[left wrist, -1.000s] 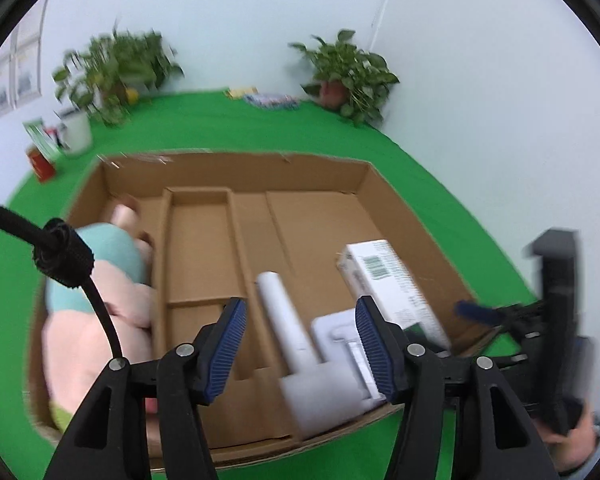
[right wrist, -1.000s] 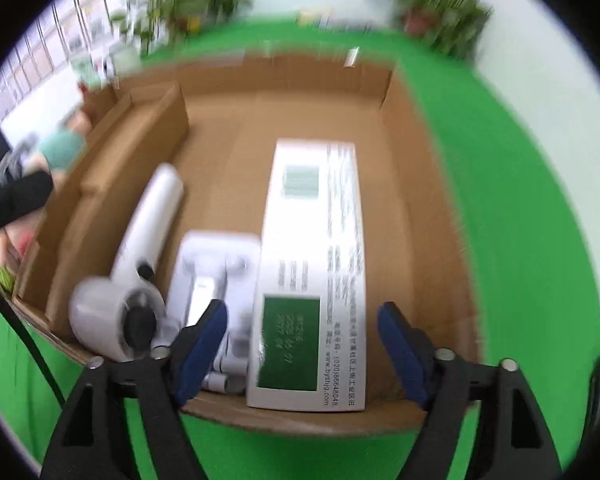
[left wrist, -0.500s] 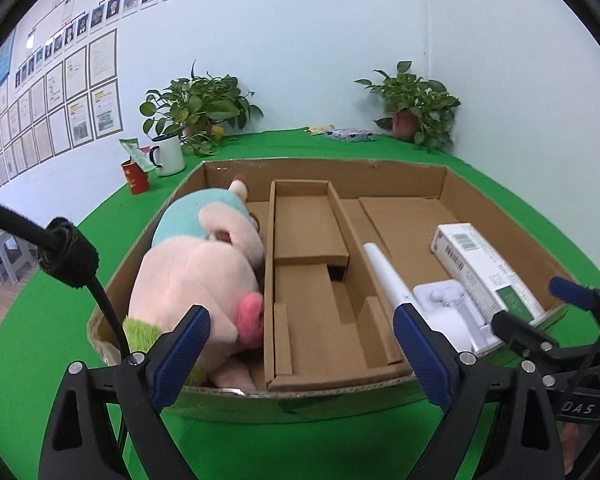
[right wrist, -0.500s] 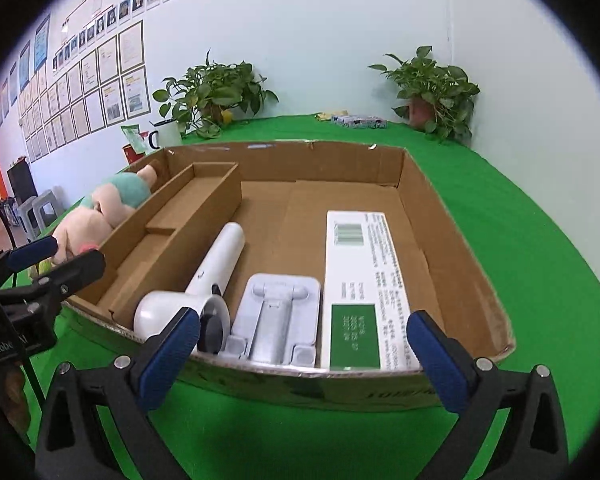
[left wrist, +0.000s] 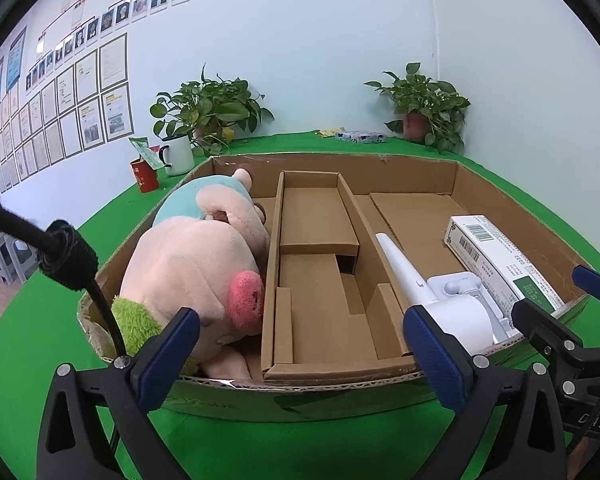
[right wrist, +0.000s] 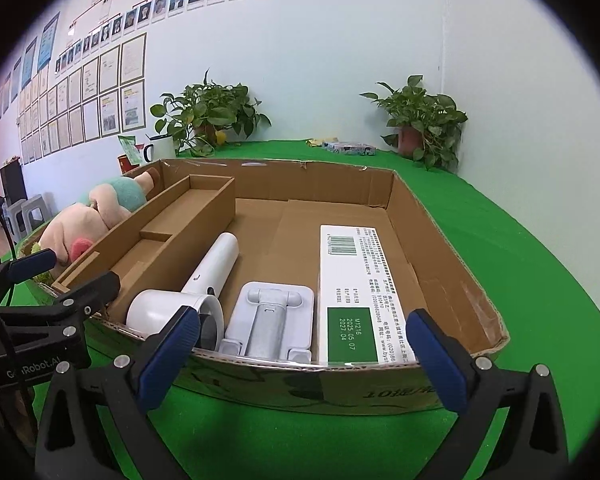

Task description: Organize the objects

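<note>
Both grippers, left (left wrist: 302,354) and right (right wrist: 304,354), hung spread wide, gripping nothing. The cardboard tray (right wrist: 452,248) held plush pig (left wrist: 192,268), fan (right wrist: 204,280) and box (right wrist: 356,288).

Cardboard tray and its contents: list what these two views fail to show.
- Plush pig: in the left wrist view its underside is hidden by the tray wall; in the right wrist view the cardboard insert hides most of it.
- White box: small print too fine to read; near end cut off by the tray rim.
- Hair dryer: nozzle partly behind the right gripper finger.
- Wall documents: too small.
</note>
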A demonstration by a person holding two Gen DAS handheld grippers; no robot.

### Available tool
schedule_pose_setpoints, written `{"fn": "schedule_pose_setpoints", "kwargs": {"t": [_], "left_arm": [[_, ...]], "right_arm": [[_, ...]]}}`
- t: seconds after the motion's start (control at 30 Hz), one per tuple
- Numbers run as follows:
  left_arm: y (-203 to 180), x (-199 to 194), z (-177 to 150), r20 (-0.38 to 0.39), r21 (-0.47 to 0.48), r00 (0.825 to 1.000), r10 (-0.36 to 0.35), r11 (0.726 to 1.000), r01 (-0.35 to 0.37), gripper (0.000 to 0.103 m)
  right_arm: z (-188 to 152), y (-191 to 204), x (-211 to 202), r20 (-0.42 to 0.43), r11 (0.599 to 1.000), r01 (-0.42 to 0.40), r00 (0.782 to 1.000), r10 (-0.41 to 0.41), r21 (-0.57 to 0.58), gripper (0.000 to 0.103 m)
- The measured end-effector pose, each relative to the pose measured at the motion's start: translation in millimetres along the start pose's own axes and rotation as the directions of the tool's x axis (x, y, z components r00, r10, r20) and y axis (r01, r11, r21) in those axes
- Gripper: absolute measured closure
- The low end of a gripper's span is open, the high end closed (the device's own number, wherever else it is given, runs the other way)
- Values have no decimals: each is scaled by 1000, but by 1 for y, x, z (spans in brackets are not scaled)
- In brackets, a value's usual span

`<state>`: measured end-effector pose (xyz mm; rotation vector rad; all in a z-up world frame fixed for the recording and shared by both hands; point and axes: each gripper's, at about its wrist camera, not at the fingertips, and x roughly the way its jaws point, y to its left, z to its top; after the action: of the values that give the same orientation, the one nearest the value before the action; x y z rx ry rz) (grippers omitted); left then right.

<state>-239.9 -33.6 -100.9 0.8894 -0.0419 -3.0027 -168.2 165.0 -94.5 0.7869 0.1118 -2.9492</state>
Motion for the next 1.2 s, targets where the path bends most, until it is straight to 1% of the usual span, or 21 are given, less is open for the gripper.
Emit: {"fn": "schedule_pose_setpoints", "kwargs": {"t": [0.1,1.2], "left_arm": [[-2,2,1,-8,12,1000,16,1000,-16,0],[-3,6,1,-9,15,1000,16,1000,-16,0]], "right_arm": [[0,0,0,1,1000,0,1000,0,0,1],[0,0,-1,0,1000,-3,1000,3,1,1]]}}
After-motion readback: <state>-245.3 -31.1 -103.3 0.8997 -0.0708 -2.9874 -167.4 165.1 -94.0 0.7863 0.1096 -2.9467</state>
